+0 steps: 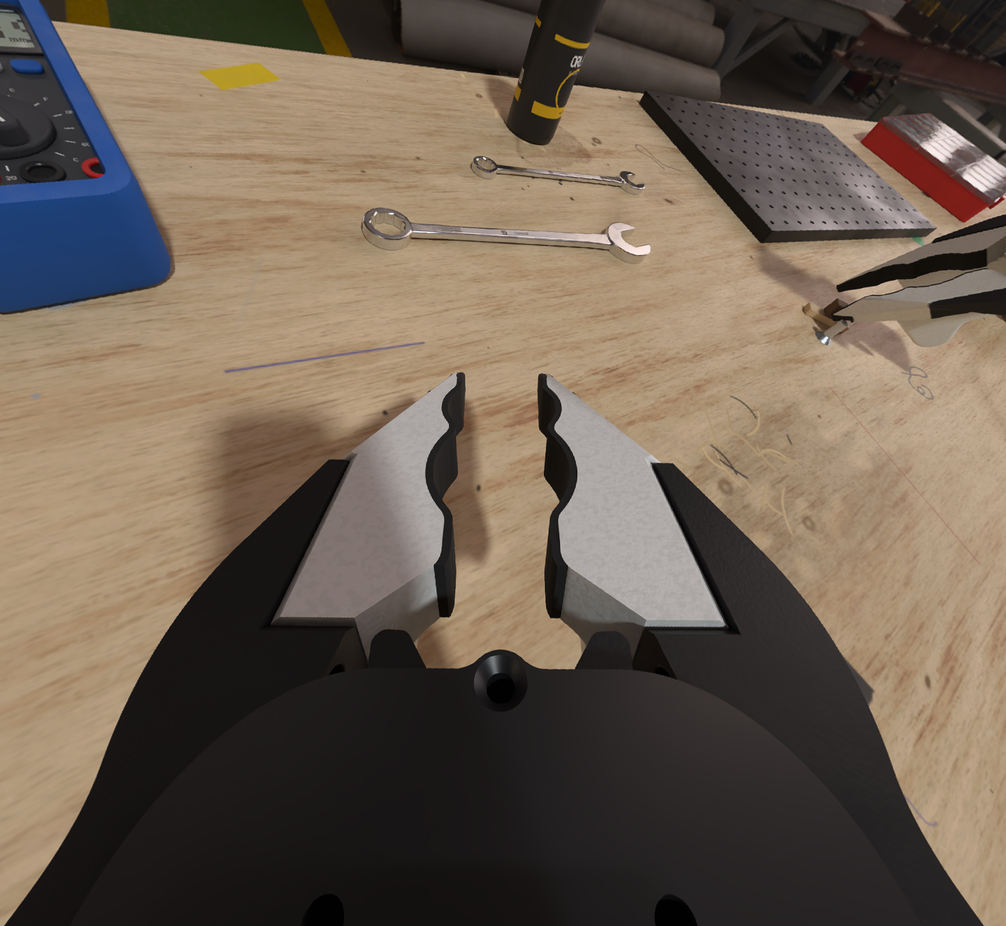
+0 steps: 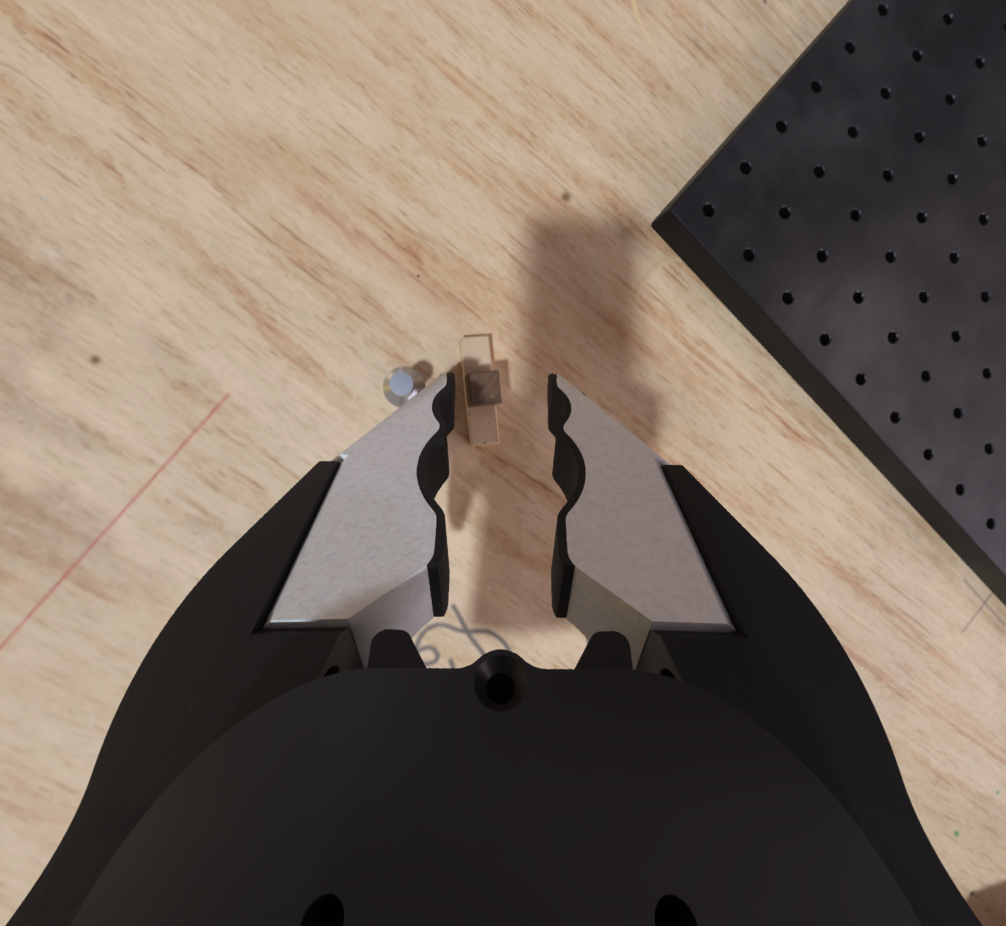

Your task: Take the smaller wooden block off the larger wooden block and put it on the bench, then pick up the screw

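In the right wrist view a small dark wooden block (image 2: 483, 388) sits on a longer pale wooden block (image 2: 480, 424) lying on the plywood bench. A silver screw (image 2: 402, 385) stands head up just left of them. My right gripper (image 2: 500, 383) is open and points down over the blocks, with the stack between its fingertips near the left one. The left fingertip (image 2: 443, 391) lies between screw and blocks. In the left wrist view my left gripper (image 1: 501, 383) is open and empty over bare bench. The right gripper (image 1: 849, 296), the blocks (image 1: 816, 313) and the screw (image 1: 823, 338) show far right.
A black perforated plate (image 2: 871, 203) lies right of the blocks; it also shows in the left wrist view (image 1: 784, 165). Two wrenches (image 1: 506, 233), a black bottle (image 1: 560, 45), a blue multimeter (image 1: 60, 154) and a red box (image 1: 936, 160) stand on the bench (image 1: 272, 192).
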Robot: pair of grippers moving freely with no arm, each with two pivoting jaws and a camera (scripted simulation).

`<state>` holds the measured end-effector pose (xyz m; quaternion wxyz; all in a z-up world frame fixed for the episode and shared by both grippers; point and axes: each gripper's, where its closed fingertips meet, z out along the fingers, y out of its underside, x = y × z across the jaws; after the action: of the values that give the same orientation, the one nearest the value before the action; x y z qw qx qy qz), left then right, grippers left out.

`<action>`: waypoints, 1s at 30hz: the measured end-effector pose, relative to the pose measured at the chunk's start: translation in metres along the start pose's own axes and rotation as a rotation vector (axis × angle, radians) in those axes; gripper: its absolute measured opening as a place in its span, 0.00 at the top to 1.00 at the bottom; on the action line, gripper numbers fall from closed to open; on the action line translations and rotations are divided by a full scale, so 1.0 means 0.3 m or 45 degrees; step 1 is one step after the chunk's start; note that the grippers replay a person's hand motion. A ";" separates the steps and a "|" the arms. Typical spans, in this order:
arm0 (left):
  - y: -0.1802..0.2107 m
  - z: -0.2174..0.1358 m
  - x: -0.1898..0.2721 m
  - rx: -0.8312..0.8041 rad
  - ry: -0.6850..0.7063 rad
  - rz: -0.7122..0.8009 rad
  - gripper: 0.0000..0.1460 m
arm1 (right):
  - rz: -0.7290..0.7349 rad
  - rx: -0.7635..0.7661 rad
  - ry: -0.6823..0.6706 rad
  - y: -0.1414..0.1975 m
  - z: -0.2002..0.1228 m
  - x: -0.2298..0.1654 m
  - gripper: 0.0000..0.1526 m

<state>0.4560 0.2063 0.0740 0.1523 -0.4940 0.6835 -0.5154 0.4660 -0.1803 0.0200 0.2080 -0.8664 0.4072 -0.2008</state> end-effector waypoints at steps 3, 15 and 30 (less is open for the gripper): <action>0.003 0.004 0.006 -0.006 0.005 0.006 0.82 | 0.012 0.011 -0.031 0.008 -0.024 0.002 0.78; 0.006 0.004 0.006 -0.010 -0.001 0.015 0.82 | -0.036 -0.065 -0.183 0.020 0.011 -0.011 0.79; 0.002 -0.002 -0.009 -0.005 -0.014 0.011 0.82 | -0.249 0.172 -0.334 -0.162 -0.133 -0.271 0.93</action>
<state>0.4565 0.2088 0.0730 0.1575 -0.4942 0.6857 -0.5106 0.4279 -0.0957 0.0642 0.2965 -0.9048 0.2757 -0.1321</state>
